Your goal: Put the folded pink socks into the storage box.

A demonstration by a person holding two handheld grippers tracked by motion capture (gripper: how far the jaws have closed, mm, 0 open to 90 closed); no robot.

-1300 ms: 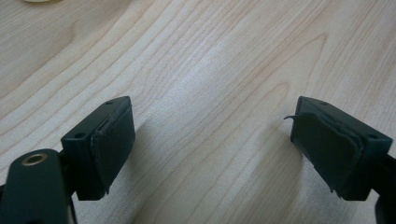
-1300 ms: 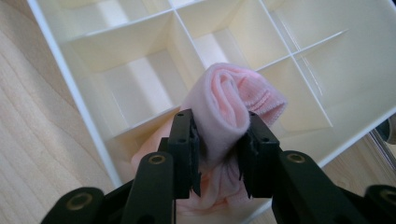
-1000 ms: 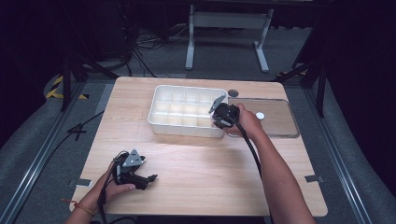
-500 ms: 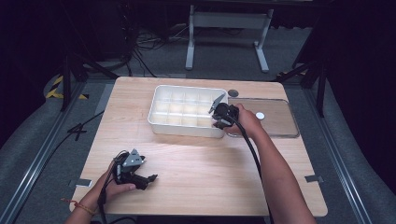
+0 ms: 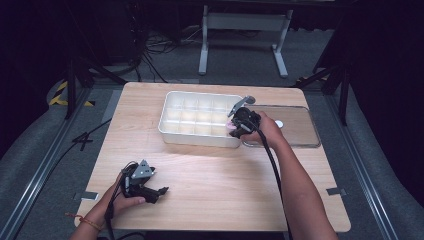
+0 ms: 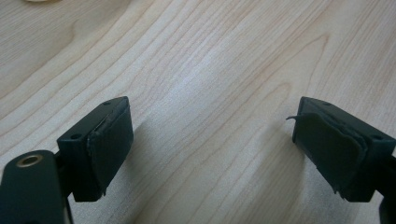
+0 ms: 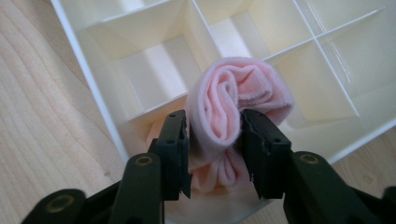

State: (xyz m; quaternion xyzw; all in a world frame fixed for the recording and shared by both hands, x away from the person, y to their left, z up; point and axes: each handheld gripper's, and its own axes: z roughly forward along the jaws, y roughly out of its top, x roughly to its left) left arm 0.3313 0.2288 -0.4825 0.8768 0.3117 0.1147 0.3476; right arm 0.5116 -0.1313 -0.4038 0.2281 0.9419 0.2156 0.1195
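A white divided tray (image 5: 170, 131) stands on the wooden table, its compartments bare in the high view. My right gripper (image 5: 234, 128) hangs over the tray's near right corner. In the right gripper view it (image 7: 214, 135) is shut on a rolled pink cloth (image 7: 233, 98), held just above a corner compartment of the tray (image 7: 154, 74). My left gripper (image 5: 159, 192) rests low at the table's front left. In the left gripper view it (image 6: 210, 140) is open, with bare wood between its pads (image 6: 109, 140).
A clear flat lid (image 5: 300, 127) lies right of the tray with a small white item (image 5: 279, 123) on it. A cable trails from the right gripper along the forearm. Bare wood spans the table's middle and front right. Floor rails and cables surround the table.
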